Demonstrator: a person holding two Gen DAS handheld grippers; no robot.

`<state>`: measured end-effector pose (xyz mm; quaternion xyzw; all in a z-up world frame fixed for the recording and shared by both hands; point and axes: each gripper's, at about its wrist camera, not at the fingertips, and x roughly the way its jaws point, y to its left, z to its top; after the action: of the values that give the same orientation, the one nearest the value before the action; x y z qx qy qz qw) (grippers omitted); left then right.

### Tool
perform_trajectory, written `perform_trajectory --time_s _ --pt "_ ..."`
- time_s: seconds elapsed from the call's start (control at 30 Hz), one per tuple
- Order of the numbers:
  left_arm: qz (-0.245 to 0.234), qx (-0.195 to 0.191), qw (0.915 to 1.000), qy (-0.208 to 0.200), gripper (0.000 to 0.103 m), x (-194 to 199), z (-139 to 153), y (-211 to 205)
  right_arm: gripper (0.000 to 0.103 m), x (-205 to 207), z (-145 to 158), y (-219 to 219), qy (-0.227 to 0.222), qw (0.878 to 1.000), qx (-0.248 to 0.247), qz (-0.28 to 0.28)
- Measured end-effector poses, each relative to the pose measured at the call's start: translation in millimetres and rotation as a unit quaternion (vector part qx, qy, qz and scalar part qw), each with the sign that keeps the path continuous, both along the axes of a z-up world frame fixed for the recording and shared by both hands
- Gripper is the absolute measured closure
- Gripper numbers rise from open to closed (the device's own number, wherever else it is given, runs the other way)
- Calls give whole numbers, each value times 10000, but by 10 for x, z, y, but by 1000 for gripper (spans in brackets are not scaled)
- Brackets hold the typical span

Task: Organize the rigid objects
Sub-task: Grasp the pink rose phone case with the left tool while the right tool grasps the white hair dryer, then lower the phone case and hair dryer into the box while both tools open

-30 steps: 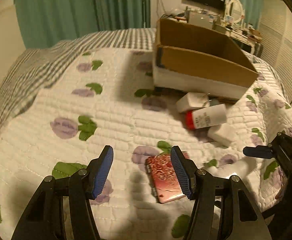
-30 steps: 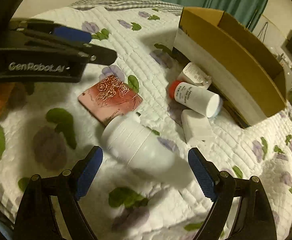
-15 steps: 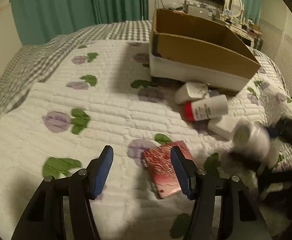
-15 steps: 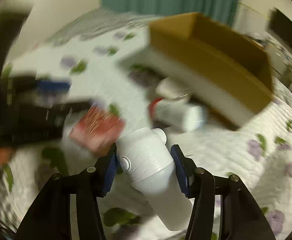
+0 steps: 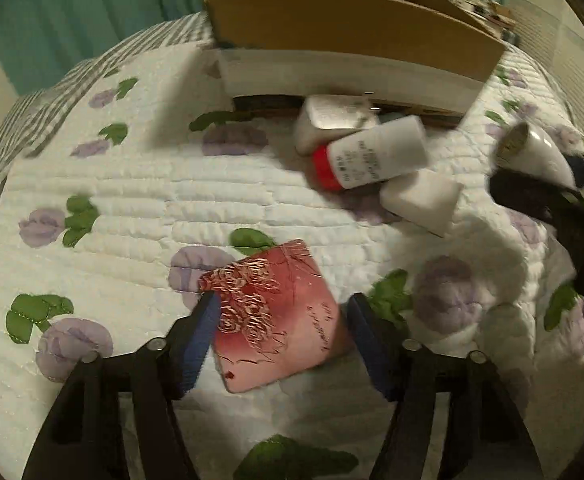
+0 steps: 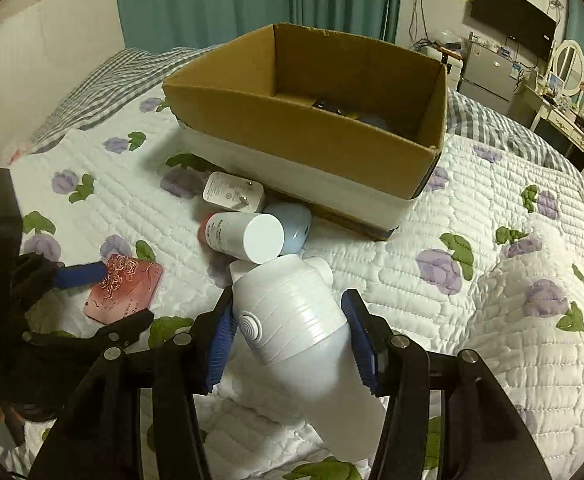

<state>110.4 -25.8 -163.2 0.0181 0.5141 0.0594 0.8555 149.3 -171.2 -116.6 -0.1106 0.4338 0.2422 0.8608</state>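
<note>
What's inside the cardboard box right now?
In the right wrist view, the cardboard box holds some dark items and something pale bluish near its back wall. The near wall hides most of the floor, so nothing can be identified.

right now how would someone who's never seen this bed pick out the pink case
Start at the cardboard box on the flowered quilt, then come toward the near edge past the white bottles. The pink case lies flat between the left tool's fingers, the only red-pink, rose-embossed square.
</note>
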Motion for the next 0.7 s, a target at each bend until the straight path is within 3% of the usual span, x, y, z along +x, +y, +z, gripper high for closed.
perform_trajectory --time_s 0.1,0.3,0.4,0.7 --pt "173 21 9998 100 23 45 -81 66 51 -11 14 -46 16 10000 67 -19" --pt "112 216 9995 177 26 109 -199 36 51 -24 22 -69 36 9998 215 -14" --pt "89 69 9999 51 31 57 -146 47 51 -51 57 -93 -1 9996 287 -4" --pt "4 -121 9990 -432 33 -141 191 -67 51 -188 256 -180 -269 9987 434 -67"
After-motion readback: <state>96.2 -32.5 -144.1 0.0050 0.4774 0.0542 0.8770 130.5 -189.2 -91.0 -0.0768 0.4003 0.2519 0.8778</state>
